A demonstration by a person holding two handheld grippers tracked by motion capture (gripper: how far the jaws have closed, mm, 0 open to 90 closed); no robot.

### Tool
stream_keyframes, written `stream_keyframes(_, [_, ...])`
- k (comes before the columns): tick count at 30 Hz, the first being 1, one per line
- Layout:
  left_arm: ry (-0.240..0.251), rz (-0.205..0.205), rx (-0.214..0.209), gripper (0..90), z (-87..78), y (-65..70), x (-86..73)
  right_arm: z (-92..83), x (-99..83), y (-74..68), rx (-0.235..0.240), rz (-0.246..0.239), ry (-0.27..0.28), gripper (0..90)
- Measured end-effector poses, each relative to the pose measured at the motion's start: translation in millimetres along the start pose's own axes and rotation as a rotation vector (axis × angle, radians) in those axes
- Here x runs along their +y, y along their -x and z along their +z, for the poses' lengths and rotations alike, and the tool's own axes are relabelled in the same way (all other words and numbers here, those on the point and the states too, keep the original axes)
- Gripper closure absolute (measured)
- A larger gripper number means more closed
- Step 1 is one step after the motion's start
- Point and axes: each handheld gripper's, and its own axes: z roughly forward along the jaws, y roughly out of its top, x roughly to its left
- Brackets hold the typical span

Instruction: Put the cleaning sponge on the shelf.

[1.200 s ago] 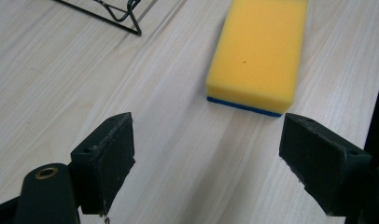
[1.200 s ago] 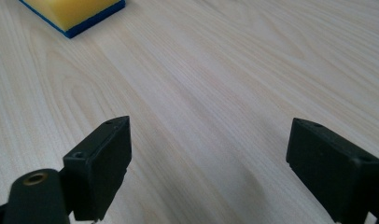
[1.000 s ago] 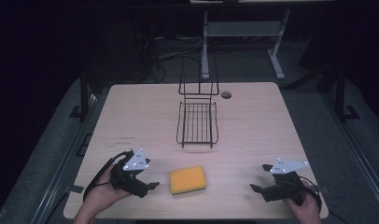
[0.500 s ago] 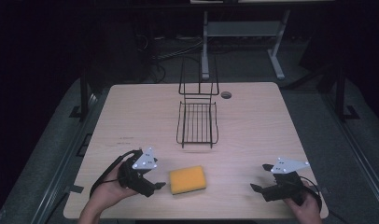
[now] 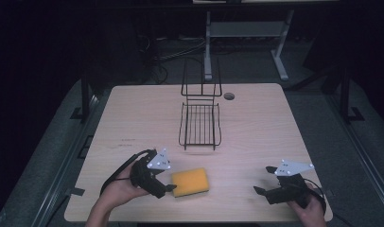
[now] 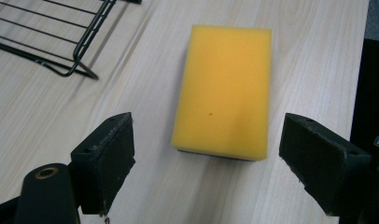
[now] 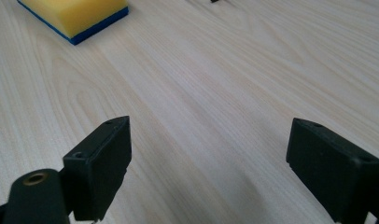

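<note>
Yellow rectangular foam sponge (image 5: 190,182) with a blue underside
It lies flat on the bench's near edge, before the black wire rack (image 5: 200,124).

Moved right along the near part of the table (image 5: 133,109): left gripper (image 5: 170,187), now right at the left end of the yellow sponge (image 5: 190,182), where a second ago a clear gap lay between them. Carried along with it: the left hand (image 5: 118,188), the grey plate and the trailing cable. Seen from the left gripper view, sponge (image 6: 225,88) now just ahead of the wide-apart jaws, lined up with the gap but not yet between them, untouched. Sponge itself nudged a little nearer and leftward in the high view, though too slight to tell whether it truly shifted.
</note>
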Motion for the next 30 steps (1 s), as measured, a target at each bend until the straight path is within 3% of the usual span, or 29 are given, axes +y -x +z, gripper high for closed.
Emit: stream_keyframes(30, [-0.072, 0.035, -0.071, 17.5, 36.0, 6.2, 24.4, -1.2, 1.0, -0.9, 0.003, -0.002, 0.012, 13.8])
